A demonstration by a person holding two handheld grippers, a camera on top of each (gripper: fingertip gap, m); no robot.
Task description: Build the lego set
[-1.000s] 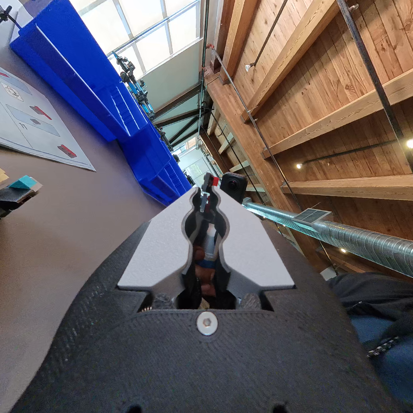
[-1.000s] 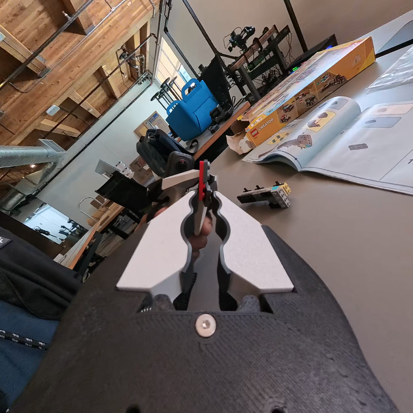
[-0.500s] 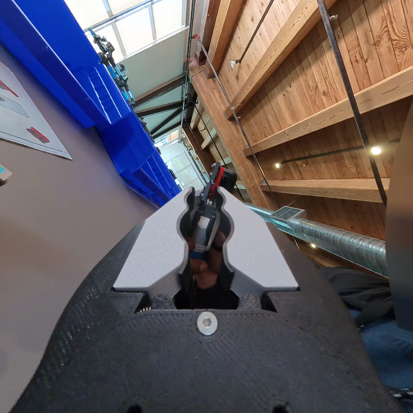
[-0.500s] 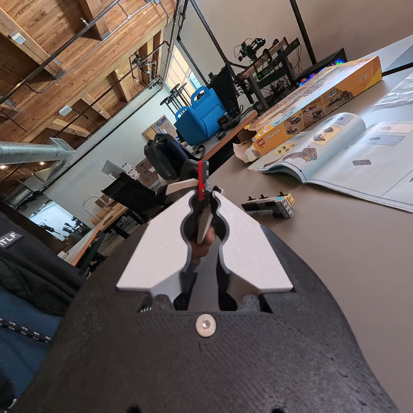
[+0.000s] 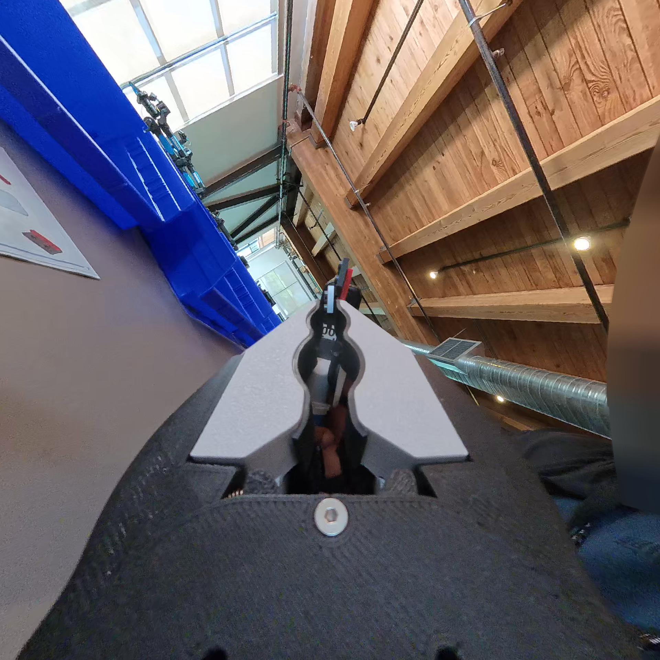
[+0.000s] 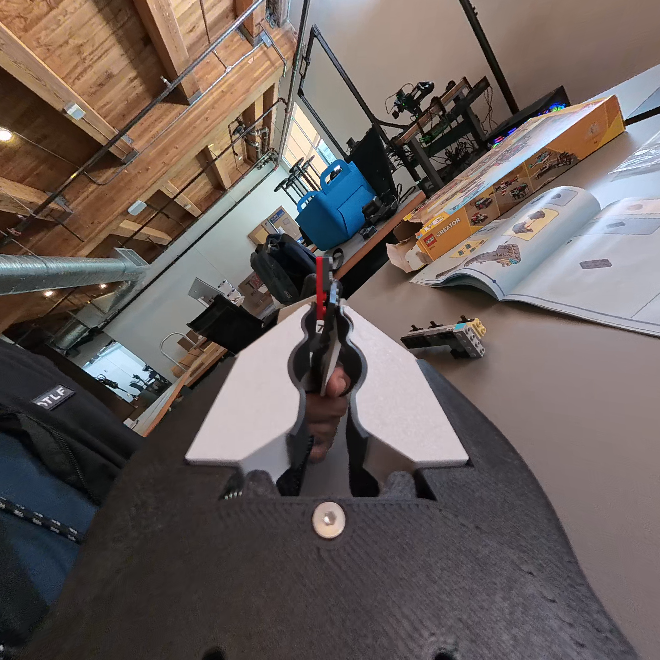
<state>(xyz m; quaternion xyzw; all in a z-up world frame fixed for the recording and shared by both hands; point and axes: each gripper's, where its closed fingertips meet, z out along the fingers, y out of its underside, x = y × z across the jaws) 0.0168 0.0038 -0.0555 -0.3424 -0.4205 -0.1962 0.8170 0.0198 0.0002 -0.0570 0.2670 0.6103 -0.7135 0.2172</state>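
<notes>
The left gripper is closed narrow on a small stack of thin lego plates, grey and black with a red edge, which protrudes beyond the fingertips. The right gripper is likewise closed narrow on a red plate backed by grey and black pieces. Both grippers are raised off the table and face each other. Each wrist view shows the opposing gripper and the hand holding it through the gap between its own fingers. Whether the two grippers clamp one shared assembly or two separate halves cannot be determined.

Judged step: pressing the plates together in mid-air. To do it well:

1. Keep both grips firm. The plates are thin and held near their edges, so they can pivot or slip.
2. Align the studs squarely before applying force.
3. Press along the stud axis, not at an angle.
4. Release one gripper only once the joint is seated.

Farther out, a partial sub-assembly of black, grey and yellow bricks rests on the table. Beyond it lie the open instruction booklet and the set box. Blue bins line the far table edge in the left wrist view.
</notes>
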